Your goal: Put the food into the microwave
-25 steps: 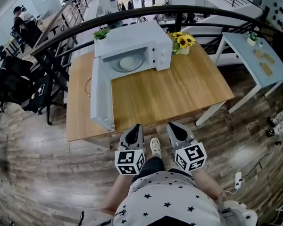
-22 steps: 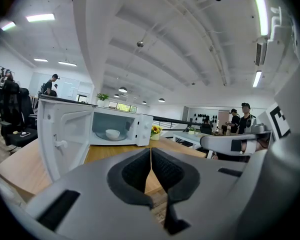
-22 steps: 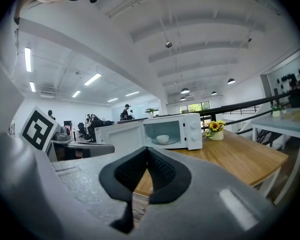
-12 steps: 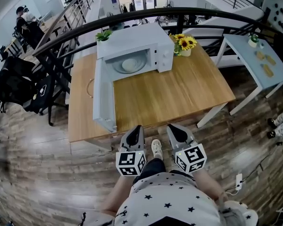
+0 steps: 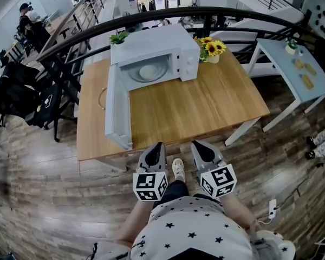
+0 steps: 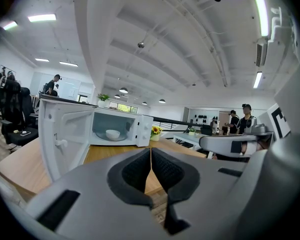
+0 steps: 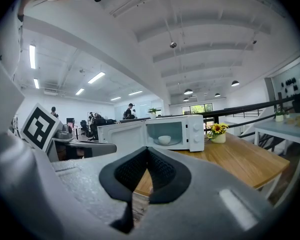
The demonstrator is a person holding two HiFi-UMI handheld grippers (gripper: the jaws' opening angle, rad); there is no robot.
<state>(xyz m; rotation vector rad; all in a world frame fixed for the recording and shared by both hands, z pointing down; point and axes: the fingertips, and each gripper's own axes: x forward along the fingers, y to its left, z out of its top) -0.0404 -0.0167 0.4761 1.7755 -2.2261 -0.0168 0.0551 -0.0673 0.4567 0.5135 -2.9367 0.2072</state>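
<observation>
Much bare table before open microwave

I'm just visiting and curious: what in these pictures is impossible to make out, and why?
- What is in the bowl: both gripper views show only its side inside the microwave, so its rim hides the contents. In the head view it is too small.
- The small flat things on the side table: too small in the head view to tell what they are.
- The markings by the microwave's dials: too small in every view.

Open-plan office, office chairs, strip lights, railing
</observation>
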